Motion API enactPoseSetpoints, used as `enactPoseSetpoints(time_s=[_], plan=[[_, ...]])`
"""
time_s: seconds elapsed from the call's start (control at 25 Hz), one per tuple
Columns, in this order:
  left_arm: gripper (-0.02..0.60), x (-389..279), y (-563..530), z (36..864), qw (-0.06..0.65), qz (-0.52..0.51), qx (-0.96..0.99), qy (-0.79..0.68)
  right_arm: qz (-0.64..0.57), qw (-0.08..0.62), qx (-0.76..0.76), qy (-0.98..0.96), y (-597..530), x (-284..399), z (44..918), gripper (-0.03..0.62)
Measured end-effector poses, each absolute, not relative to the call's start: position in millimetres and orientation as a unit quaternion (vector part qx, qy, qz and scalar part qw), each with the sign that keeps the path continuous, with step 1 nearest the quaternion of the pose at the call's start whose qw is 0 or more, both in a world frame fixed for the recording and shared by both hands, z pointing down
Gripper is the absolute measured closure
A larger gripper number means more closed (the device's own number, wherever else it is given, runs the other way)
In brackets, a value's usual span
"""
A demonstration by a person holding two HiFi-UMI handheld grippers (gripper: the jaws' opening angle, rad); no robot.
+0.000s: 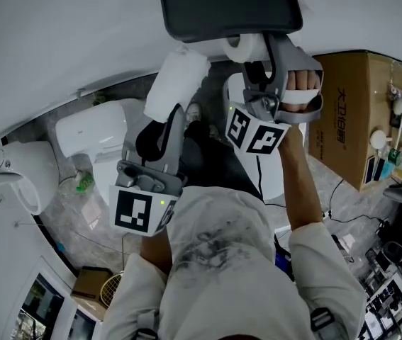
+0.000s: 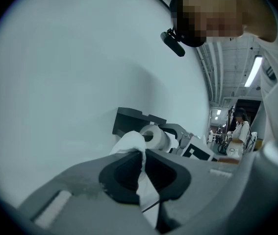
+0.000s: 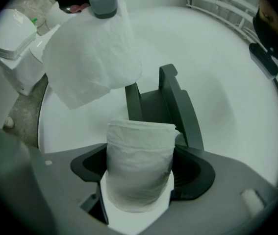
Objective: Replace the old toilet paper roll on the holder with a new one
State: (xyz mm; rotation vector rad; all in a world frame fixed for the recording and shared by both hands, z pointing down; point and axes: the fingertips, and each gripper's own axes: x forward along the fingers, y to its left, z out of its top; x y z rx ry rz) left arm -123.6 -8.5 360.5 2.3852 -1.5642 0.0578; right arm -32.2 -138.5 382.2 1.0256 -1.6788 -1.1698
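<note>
My right gripper (image 1: 260,51) is shut on a white toilet paper roll (image 1: 245,47) and holds it just below the dark holder (image 1: 229,6) on the wall. In the right gripper view the roll (image 3: 139,136) stands upright between the pads of that gripper (image 3: 139,166), right in front of the holder's dark arms (image 3: 175,104). My left gripper (image 1: 174,115) is shut on a loose white sheet of paper (image 1: 177,82), to the left of the roll. The left gripper view shows the sheet (image 2: 130,143) pinched in the jaws (image 2: 141,156), with the roll (image 2: 154,137) and holder (image 2: 131,119) beyond.
A white toilet (image 1: 93,129) stands below on the grey stone floor, with a white fixture (image 1: 22,174) at the far left. A cardboard box (image 1: 356,112) and cluttered small items (image 1: 392,275) are at the right. The white wall (image 1: 80,27) is straight ahead.
</note>
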Motion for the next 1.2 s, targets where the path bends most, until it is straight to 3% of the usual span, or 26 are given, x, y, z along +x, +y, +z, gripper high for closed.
enactPoseSetpoints(time_s=[1.2], plan=[[0.561,-149.5,2.2,361.5,0.143,0.016,0.815,-0.562,-0.489,0.404,0.392,-0.666,-118.1,-74.6,379.7,0.214]])
